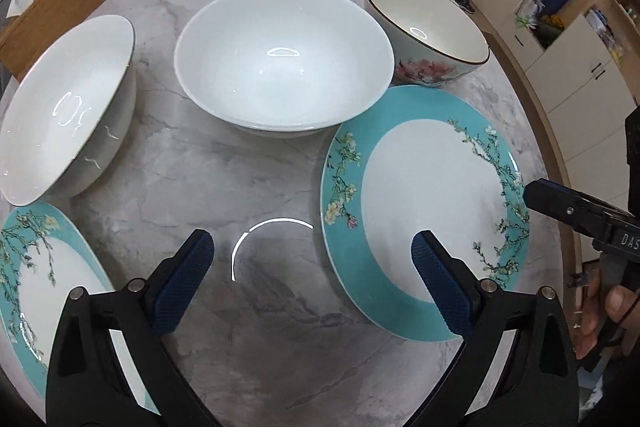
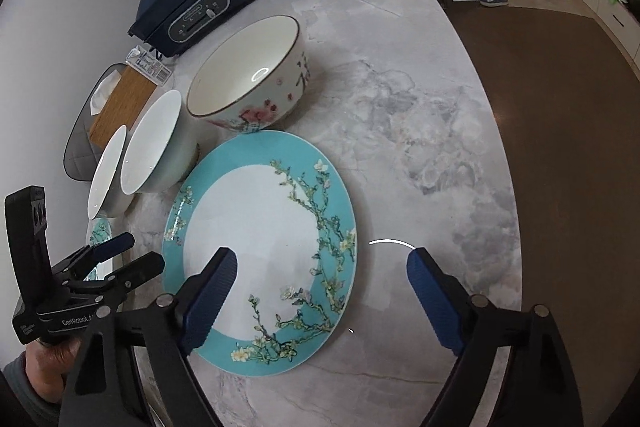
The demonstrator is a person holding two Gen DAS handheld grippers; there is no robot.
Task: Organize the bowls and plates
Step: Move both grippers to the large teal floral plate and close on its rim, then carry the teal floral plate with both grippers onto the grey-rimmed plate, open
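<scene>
Nothing has been gathered yet: three bowls and two plates lie spread over the marble tabletop (image 1: 256, 167), so this looks like the approach before a first pickup.

The left gripper (image 1: 312, 263) hangs over bare marble between the two teal plates, its jaws spread wide with nothing between them. The right gripper (image 2: 322, 291) is also spread and empty, one finger over the near rim of the right plate (image 2: 256, 227), the other over bare marble beside it.

The right plate lies flat toward the table's right edge, its far rim just beside the flowered bowl (image 1: 428, 35). The left plate (image 1: 36, 267) lies near the left edge, with the gold-rimmed bowl (image 1: 60, 107) behind it. The white bowl (image 1: 280, 59) stands in the middle, and looks doubled up on another.

I'd guess a plate goes first. Each lies flat on stone, so a finger must catch the rim, or slide it to the edge, before stacking it. Glazed china could slip.
</scene>
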